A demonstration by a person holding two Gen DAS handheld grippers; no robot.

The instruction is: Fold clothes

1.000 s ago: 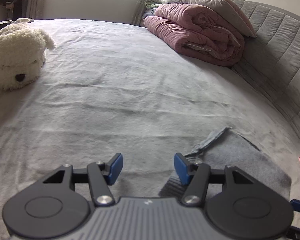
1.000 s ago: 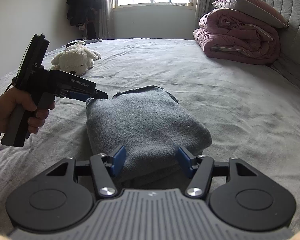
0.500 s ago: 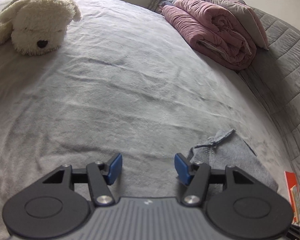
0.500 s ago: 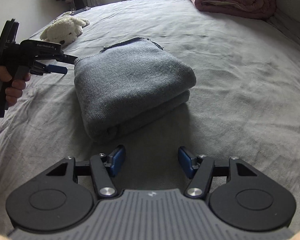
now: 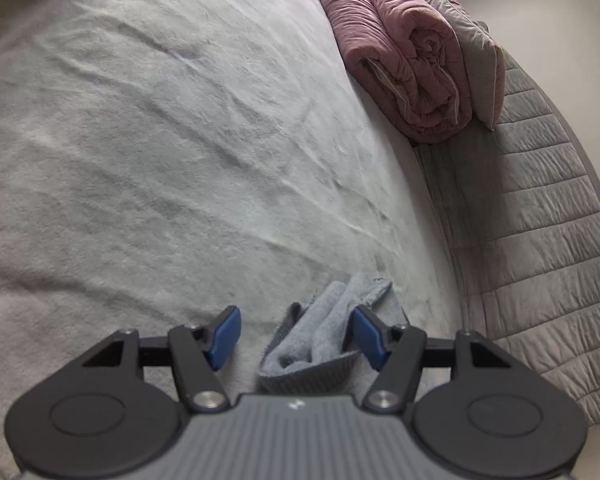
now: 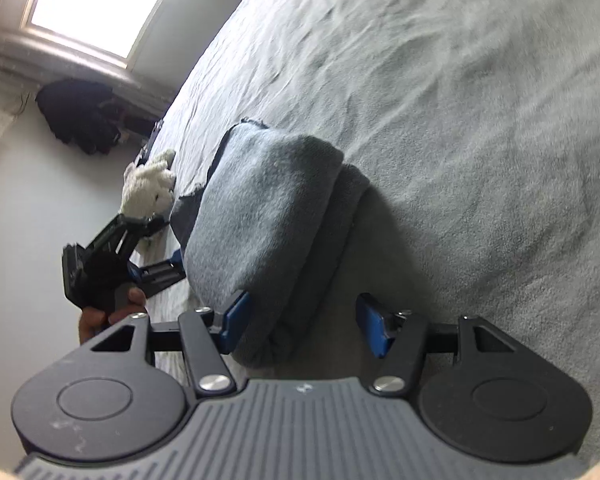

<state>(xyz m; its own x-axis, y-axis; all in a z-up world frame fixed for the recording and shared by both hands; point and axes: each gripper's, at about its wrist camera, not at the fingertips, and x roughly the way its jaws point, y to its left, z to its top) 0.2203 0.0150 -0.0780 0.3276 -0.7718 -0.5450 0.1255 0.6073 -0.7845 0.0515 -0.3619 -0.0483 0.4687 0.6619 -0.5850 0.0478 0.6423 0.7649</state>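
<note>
One folded grey garment (image 6: 268, 216), thick and fleecy with a ribbed hem, lies on the bed (image 6: 480, 100) between two sets of tongs.

The right tongs (image 6: 300, 326) are spread open, their two blue pads on black arms on either side of the garment's near end; the left pad looks to be against the cloth, the right pad is clear of it. The left tongs (image 5: 296, 338) are also open, with a bunched corner of the same garment (image 5: 320, 340) sitting between the pads, nearer the right pad, not pinched.

In the right wrist view, the left tongs (image 6: 160, 268) show at the garment's far side, held in one hand (image 6: 108, 312).

The bed carries a pale grey sheet, soft and creased. One white plush toy (image 6: 150, 186), shaggy, lies beyond the garment. One pink quilt (image 5: 396, 52), rolled and puffy, rests against a grey quilted headboard (image 5: 540, 216), with one grey pillow (image 5: 472, 48) behind it. A bright window (image 6: 96, 4) and dark hanging clothing (image 6: 80, 116) sit at the far wall.
</note>
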